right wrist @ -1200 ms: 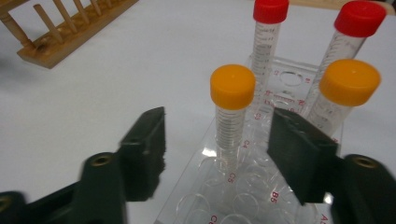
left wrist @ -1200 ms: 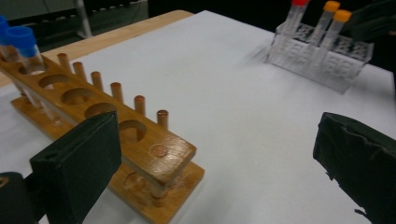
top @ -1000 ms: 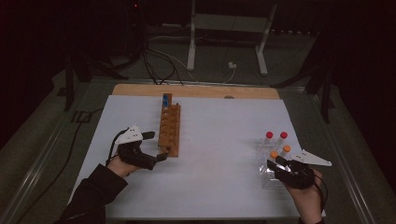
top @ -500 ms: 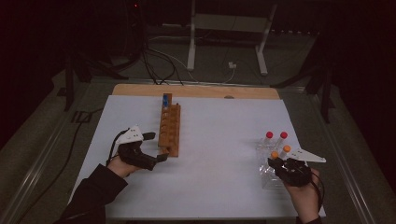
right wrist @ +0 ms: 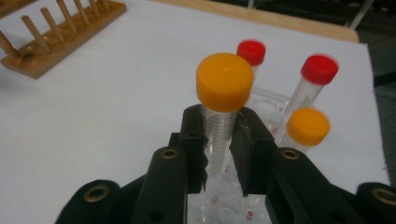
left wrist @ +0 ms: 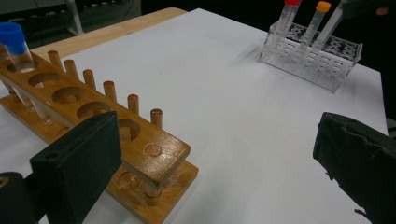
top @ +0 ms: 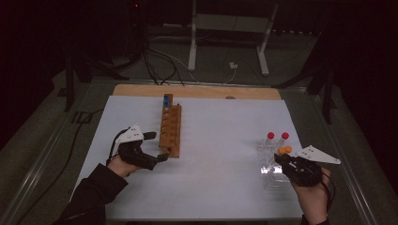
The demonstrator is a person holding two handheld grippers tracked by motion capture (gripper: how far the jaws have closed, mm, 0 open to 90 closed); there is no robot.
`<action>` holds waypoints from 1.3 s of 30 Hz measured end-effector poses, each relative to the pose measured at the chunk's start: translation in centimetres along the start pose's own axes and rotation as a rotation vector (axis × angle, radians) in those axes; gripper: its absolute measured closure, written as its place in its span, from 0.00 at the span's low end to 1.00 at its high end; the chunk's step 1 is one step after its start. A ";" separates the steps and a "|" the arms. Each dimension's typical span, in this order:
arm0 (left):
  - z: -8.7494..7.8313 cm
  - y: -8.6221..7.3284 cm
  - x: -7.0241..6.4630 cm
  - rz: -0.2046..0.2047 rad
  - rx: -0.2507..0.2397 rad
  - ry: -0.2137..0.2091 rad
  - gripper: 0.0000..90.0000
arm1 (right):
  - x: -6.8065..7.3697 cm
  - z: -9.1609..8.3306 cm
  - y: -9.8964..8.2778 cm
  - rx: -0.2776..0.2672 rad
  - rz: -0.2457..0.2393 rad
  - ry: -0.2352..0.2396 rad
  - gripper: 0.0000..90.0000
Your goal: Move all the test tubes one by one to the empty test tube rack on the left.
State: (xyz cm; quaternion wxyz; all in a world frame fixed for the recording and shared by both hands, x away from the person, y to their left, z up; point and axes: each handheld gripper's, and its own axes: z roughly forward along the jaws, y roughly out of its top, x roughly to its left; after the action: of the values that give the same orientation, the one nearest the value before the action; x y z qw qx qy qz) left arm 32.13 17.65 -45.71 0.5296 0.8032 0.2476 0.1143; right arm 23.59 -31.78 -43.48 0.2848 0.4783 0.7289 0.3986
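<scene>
A wooden tube rack (top: 171,129) (left wrist: 93,121) lies on the white sheet, with one blue-capped tube (top: 166,100) (left wrist: 16,46) at its far end. My left gripper (top: 162,154) (left wrist: 210,163) is open at the rack's near end, one jaw beside the wood. A clear plastic rack (top: 272,159) (left wrist: 310,51) at the right holds two red-capped tubes (top: 271,137) (right wrist: 317,74) and an orange-capped tube (right wrist: 306,127). My right gripper (top: 281,160) (right wrist: 219,140) is shut on another orange-capped tube (top: 282,150) (right wrist: 223,93), upright over the clear rack.
The white sheet (top: 220,140) covers a wooden table top (top: 197,90). A metal stand (top: 230,28) and cables (top: 159,61) lie on the dark floor beyond the far edge. Open sheet lies between the two racks.
My right gripper has shifted slightly with the orange-capped tube at the clear rack. The left gripper has stayed by the wooden rack.
</scene>
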 end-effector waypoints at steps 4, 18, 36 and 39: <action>0.0 0.3 -0.2 0.007 0.001 -0.005 0.02 | 0.4 -0.7 0.7 -0.023 -0.017 -0.004 0.83; 0.6 1.8 -1.2 0.027 0.006 -0.064 0.02 | 3.2 -0.2 2.8 -0.057 -0.077 0.090 0.83; 3.3 4.4 -3.7 0.081 0.023 -0.171 0.02 | 7.6 3.4 2.8 -0.003 -0.148 0.221 0.83; 3.8 4.8 -4.3 0.095 0.029 -0.187 0.02 | 8.2 3.7 2.8 0.004 -0.160 0.239 0.83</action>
State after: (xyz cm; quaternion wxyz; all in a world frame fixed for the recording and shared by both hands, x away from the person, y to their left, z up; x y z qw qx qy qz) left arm 31.53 10.90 -42.57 0.5326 0.8288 0.1602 0.0604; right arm 24.77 -22.36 -43.28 0.2260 0.3684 0.7942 0.4271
